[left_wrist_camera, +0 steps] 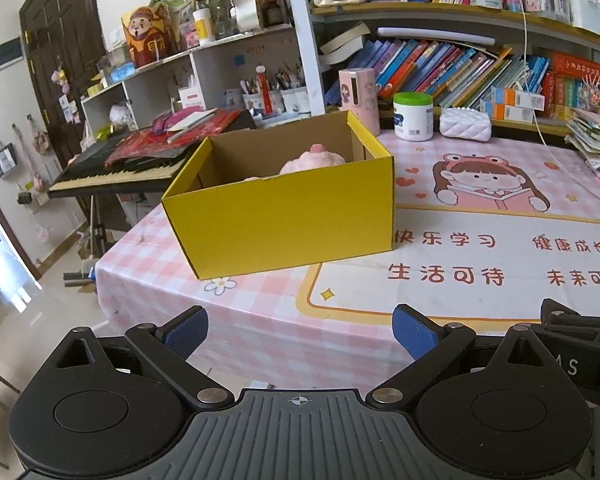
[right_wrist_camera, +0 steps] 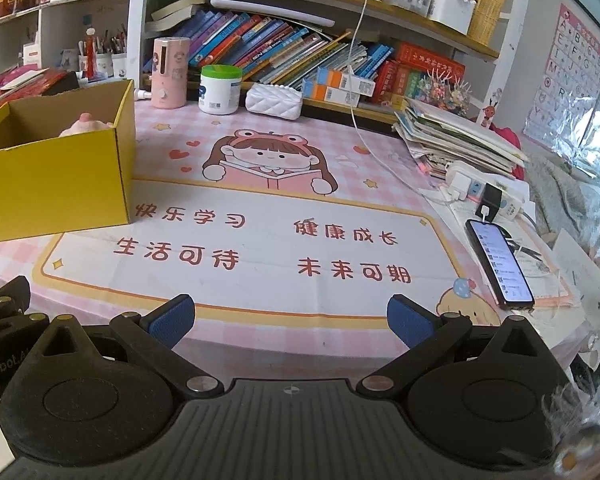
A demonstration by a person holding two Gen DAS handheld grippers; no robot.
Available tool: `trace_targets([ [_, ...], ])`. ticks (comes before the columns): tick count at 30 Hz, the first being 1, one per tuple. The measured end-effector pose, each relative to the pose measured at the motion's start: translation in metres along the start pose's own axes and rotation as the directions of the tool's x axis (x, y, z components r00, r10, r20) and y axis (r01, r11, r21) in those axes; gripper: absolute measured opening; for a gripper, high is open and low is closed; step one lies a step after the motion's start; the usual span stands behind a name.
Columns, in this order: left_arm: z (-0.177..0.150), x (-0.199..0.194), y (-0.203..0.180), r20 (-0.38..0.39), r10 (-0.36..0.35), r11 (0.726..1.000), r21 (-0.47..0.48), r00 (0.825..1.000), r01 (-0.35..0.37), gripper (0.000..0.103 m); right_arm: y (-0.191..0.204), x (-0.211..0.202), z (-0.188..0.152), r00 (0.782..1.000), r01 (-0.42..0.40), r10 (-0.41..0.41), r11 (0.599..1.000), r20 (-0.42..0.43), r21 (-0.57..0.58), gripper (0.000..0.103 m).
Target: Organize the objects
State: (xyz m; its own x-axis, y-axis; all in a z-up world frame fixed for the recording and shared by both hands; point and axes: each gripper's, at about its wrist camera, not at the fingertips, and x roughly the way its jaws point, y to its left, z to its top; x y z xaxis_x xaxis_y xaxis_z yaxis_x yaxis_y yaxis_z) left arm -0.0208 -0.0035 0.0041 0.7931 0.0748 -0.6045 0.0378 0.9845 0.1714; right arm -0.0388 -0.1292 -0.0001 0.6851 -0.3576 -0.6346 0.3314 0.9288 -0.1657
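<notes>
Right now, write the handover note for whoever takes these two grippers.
Left gripper: open, empty, held back at the table's near edge.
Right gripper: open, empty, also at the near edge.
Yellow cardboard box: open-topped, on the left of the pink checked table mat.
Done: pink plush toy lies inside the box.
Left: white jar with green lid, pink dispenser, white quilted pouch stand along the back.

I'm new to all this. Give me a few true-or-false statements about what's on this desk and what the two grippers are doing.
1. The yellow box has a pink plush toy inside. True.
2. The left gripper is clamped on the box. False: it is open and holds nothing.
3. The phone lies at the desk's right side with its screen lit. True.
4. The white jar has a red lid. False: the lid is green.
5. The right gripper is open. True.
</notes>
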Motion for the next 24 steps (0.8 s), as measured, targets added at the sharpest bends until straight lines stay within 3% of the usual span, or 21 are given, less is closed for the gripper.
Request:
trace_targets([
  [24,-0.0047,-0.0028,0.0043,-0.004,0.008,1.000,0.005,1.000,-0.008,0.100,0.0018,-0.0030,-0.0018,1.000,-0.003,0.003,1.000,-0.007,0.009,0.103],
])
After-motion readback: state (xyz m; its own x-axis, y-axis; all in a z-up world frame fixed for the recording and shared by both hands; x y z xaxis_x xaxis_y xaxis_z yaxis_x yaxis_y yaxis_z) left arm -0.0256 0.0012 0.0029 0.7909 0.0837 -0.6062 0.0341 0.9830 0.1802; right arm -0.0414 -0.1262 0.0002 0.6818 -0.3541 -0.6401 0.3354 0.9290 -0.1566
